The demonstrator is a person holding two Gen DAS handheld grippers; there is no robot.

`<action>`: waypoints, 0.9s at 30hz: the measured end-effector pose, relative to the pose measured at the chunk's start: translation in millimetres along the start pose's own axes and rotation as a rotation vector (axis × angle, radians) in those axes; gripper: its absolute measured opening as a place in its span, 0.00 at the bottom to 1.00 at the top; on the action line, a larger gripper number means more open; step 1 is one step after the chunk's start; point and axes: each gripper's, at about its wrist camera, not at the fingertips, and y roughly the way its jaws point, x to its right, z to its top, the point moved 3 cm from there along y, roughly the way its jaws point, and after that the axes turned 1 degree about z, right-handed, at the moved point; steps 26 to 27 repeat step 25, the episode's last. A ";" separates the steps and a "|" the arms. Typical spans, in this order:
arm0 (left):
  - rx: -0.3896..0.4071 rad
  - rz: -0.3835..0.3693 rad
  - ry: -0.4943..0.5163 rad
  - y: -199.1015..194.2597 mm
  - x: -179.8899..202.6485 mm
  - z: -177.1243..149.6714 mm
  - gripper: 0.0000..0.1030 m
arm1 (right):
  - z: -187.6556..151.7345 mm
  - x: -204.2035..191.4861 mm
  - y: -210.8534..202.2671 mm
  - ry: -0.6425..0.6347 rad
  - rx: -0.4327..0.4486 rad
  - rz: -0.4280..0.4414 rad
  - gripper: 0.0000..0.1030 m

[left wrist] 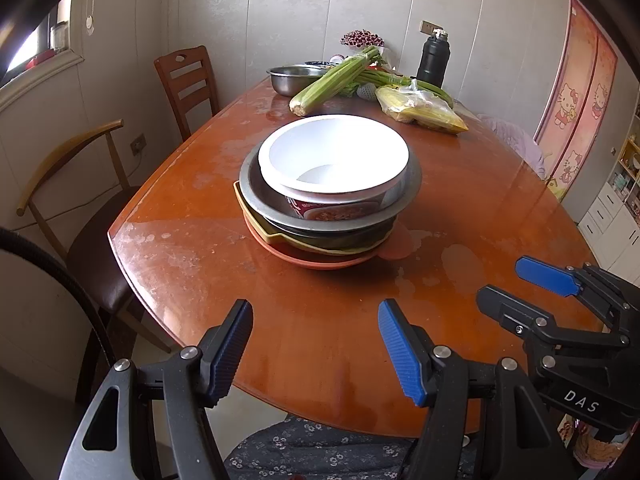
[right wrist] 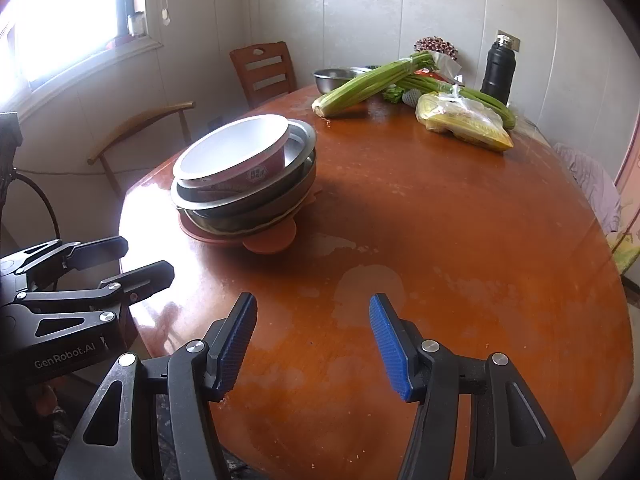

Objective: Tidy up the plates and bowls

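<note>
Hovering over the near rim of the orange-brown oval table (left wrist: 320,340), both tongs sit released with nothing between the blue pads: left gripper (left wrist: 316,350) at the table's near edge, right gripper (right wrist: 313,344) just beside it, over the tabletop. Stack of dishes sits toward the table's left edge, well apart from both tools: white paper bowl (left wrist: 334,158) on top, tilted slightly, nested in a steel basin (left wrist: 256,184), under that a yellow-rimmed dish (left wrist: 256,220), then an orange plate (left wrist: 312,262) flat on the table with a tab sticking out toward the right. Bare, worn tabletop between the stack and the tongs, and a wide open stretch right of the stack out to the right rim. Far end is crowded: steel bowl (left wrist: 292,78), celery bunch (left wrist: 336,78), bagged corn (left wrist: 424,110), black flask (left wrist: 434,58) near the wall. Two chairs against the left edge, a wooden slat-back (left wrist: 186,84) and a curved-back one (left wrist: 76,200). Floral fabric shows below the near rim.
</note>
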 end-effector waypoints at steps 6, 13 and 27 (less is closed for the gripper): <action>0.005 -0.008 -0.004 0.2 -1.2 -0.3 0.63 | 0.1 -1.3 1.2 -0.005 -0.003 0.001 0.59; 0.002 -0.004 -0.007 2.9 -4.3 0.6 0.64 | -0.1 -2.8 1.7 -0.011 -0.005 -0.005 0.59; 0.077 0.009 -0.048 -0.6 -38.7 33.9 0.66 | 7.6 7.6 9.8 0.018 -0.019 -0.020 0.59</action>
